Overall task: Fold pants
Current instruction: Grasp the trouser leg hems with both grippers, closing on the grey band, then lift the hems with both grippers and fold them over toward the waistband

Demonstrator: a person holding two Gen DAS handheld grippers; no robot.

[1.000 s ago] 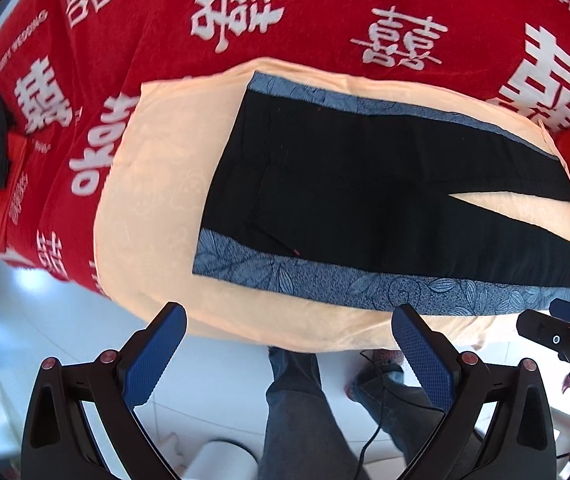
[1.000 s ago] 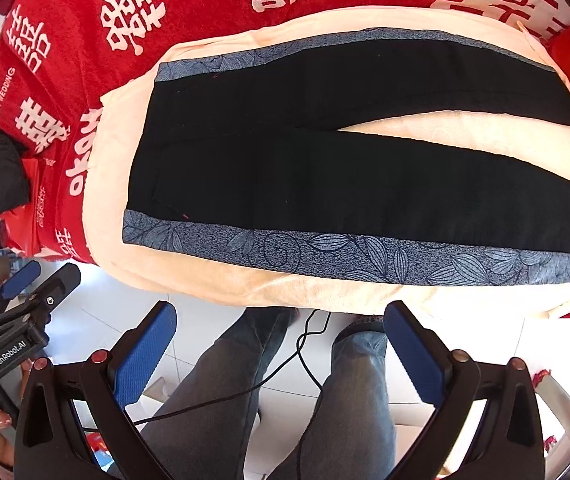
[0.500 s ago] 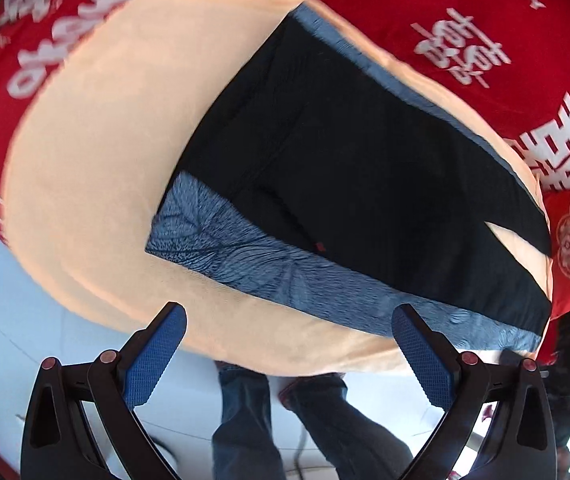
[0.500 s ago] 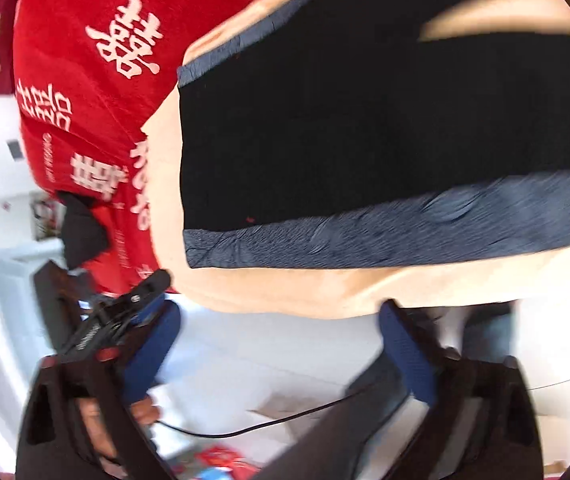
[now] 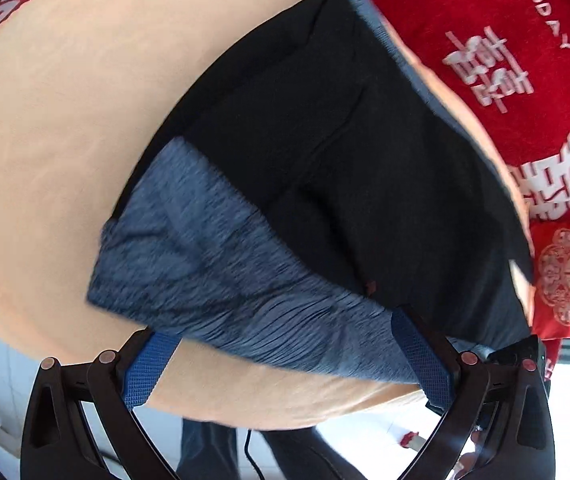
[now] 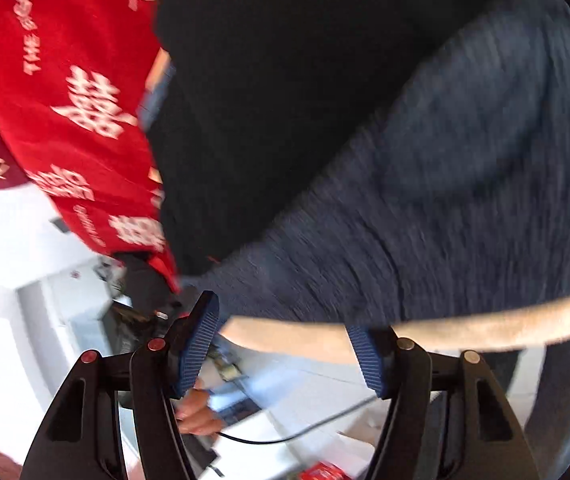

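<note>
Black pants [image 5: 357,168] with a grey-blue patterned side stripe [image 5: 221,280] lie flat on a peach cloth [image 5: 53,128]. My left gripper [image 5: 285,360] is open, its blue pads at the near edge of the stripe by the waist corner, the fabric between the jaws. My right gripper [image 6: 285,344] is open, partly narrowed, at the near edge of the stripe [image 6: 465,200] further along the pants [image 6: 285,80]; the peach cloth edge [image 6: 405,332] lies between its fingers. The right view is blurred.
A red blanket with white characters [image 5: 525,80] covers the surface under the peach cloth and shows in the right wrist view [image 6: 65,100]. A red cushion [image 5: 565,284] sits at the right. White floor and the person's legs [image 5: 213,456] are below the edge.
Both grippers have moved forward and down from well above the surface to the pants' near striped edge. The right gripper's jaws have narrowed somewhat.
</note>
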